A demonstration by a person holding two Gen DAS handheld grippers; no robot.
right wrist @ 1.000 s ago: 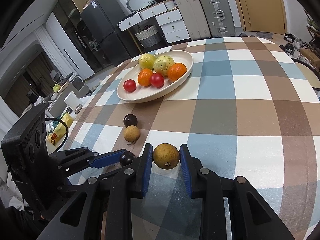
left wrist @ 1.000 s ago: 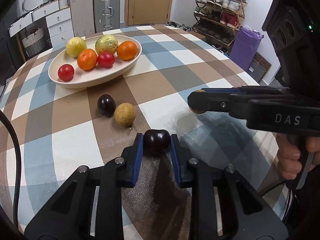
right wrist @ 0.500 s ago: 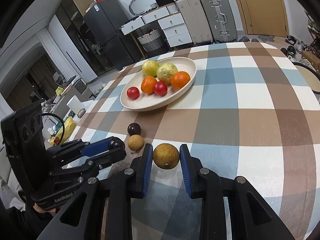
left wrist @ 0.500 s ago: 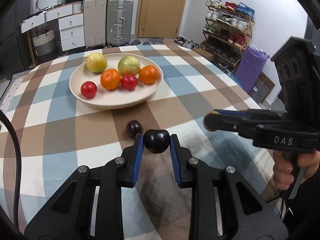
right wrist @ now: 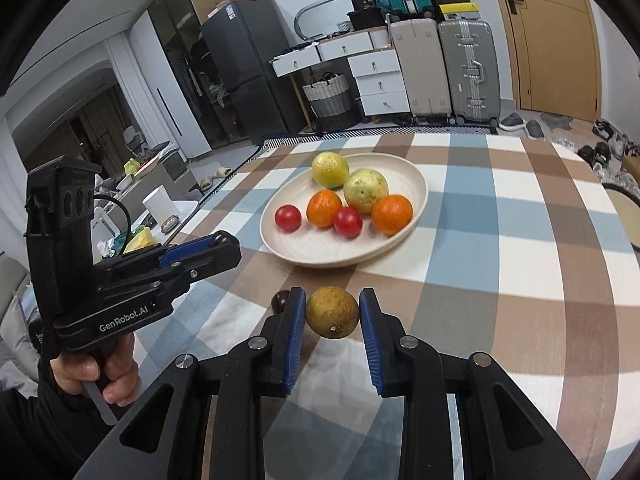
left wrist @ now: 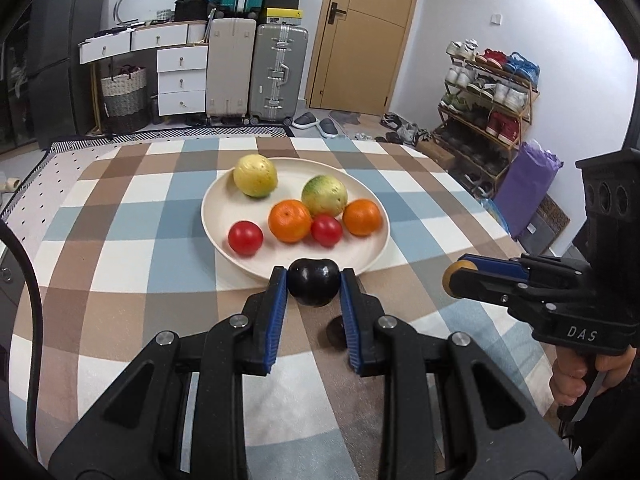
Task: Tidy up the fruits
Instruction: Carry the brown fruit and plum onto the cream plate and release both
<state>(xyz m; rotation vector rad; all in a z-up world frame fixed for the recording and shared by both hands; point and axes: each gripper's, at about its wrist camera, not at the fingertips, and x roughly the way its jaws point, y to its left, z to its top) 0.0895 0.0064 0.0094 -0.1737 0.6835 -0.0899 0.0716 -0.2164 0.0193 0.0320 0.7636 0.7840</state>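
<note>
**Both fruits lifted and brought nearer the plate**

Since a second ago I have raised both grippers off the checked surface [left wrist: 132,264], and the plate [left wrist: 224,248] now sits square ahead of the left camera where it was off to the upper left before. My left gripper [left wrist: 314,282] has its fingers clenched on the dark plum [left wrist: 314,286], held in the air just short of the plate's near rim. My right gripper [right wrist: 332,314] is grasping the brown-yellow round fruit [right wrist: 332,317], clear of the cloth and further back from the plate.

The plate's near half is bare; the two tomatoes, two oranges and two yellow-green fruits crowd its middle and far side. The surface to the right of the plate is open up to its edge, with a shoe rack [left wrist: 486,96] beyond. The left edge drops towards a fridge [right wrist: 240,72] and clutter.

A second dark fruit [right wrist: 280,301] lies on the surface, half hidden behind my right gripper's left finger. In the left view it is only a dark patch under the fingers. The small tan fruit seen earlier is out of sight now.
</note>
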